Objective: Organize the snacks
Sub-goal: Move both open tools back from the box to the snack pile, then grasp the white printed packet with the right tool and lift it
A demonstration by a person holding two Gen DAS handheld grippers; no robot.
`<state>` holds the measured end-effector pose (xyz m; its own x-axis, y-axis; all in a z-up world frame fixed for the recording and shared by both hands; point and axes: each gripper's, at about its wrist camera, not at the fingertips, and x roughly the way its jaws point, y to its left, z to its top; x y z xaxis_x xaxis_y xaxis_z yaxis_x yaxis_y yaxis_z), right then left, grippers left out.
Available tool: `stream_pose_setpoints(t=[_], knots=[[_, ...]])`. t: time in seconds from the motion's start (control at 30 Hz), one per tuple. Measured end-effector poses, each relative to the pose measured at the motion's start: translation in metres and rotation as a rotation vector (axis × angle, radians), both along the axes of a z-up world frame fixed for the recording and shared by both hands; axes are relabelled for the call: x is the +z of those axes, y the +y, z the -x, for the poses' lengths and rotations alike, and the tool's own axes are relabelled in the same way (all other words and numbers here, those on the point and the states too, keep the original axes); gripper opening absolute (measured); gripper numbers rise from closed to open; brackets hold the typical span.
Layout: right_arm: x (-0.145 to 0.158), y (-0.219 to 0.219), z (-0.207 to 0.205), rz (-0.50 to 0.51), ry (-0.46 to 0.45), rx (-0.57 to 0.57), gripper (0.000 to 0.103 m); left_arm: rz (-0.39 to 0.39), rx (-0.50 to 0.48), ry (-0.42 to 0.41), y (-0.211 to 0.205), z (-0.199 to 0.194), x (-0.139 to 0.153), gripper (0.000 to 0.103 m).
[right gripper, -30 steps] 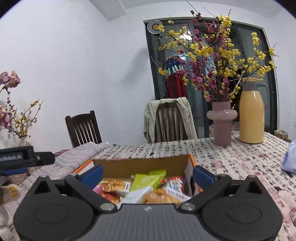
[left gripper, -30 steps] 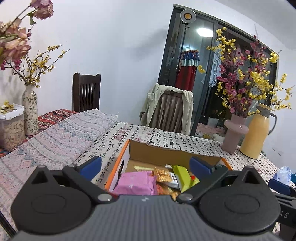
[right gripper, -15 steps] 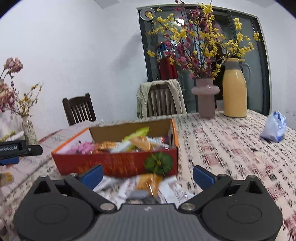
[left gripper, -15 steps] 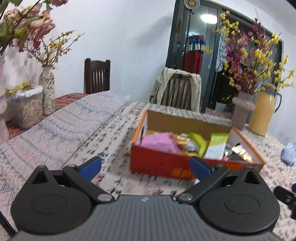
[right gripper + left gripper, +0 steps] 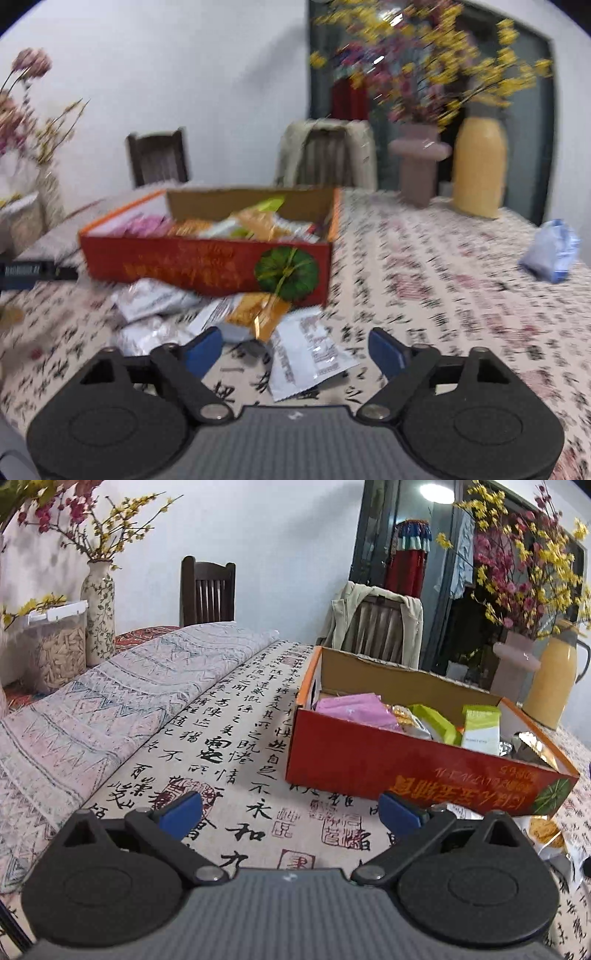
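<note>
Red box point(image 5: 406, 771) brims with mixed snack packets point(image 5: 354, 710).

Left wrist view is sharp and evenly lit, a ceiling lamp point(image 5: 437, 491) glaring at the upper right. Right wrist view smears with motion blur, flowers point(image 5: 424, 70) streaked. Fisheye bends both frames' edges, corners dark.

A: What covers the counter point(image 5: 236, 738)?
B: Matt woven cloth printed with ink characters; a folded patterned cloth point(image 5: 122, 701) lies on it.

A: And the box point(image 5: 406, 768)?
B: Cardboard, red printed outside, raw brown inside. The loose packets point(image 5: 310, 354) are glossy foil or plastic film.

A: The left tool point(image 5: 291, 812)?
B: Matt black plastic, ribbed grey body, blue pads point(image 5: 181, 808), metal pivot pins.
</note>
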<state>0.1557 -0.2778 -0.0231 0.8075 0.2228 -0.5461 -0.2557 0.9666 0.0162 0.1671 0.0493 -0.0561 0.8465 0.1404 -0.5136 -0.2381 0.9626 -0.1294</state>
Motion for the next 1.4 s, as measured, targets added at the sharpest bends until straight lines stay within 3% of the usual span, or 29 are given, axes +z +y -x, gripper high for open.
stream_pose_setpoints(t=[0.07,0.3,0.47,0.67,0.77,0.87,1.0,1.4], knots=[[-0.003,0.002,-0.009,0.031,0.026,0.030,0.071,0.005,-0.001,0.007,0.000,-0.001,-0.002,0.103],[-0.015,0.008,-0.040,0.100,0.097,0.106,0.070,-0.016,-0.001,-0.028,-0.005,0.005,-0.001,0.103],[-0.019,0.008,-0.048,0.069,0.125,0.122,0.045,-0.011,-0.007,-0.014,-0.005,0.003,-0.001,0.103],[-0.020,0.007,-0.025,0.049,0.074,0.086,0.041,-0.023,-0.004,0.000,-0.007,0.001,-0.002,0.103],[-0.016,0.006,-0.009,0.061,0.025,0.041,0.041,-0.034,-0.004,0.056,-0.008,-0.008,-0.003,0.103],[-0.009,0.001,0.003,0.011,-0.010,0.017,0.040,-0.019,-0.006,0.094,-0.010,-0.010,0.000,0.103],[-0.005,-0.005,0.013,-0.036,-0.037,0.001,0.040,0.034,-0.067,0.105,-0.026,-0.004,0.012,0.103],[-0.001,-0.029,0.024,-0.113,-0.069,-0.055,0.040,0.009,-0.270,0.158,-0.106,-0.007,0.006,0.103]])
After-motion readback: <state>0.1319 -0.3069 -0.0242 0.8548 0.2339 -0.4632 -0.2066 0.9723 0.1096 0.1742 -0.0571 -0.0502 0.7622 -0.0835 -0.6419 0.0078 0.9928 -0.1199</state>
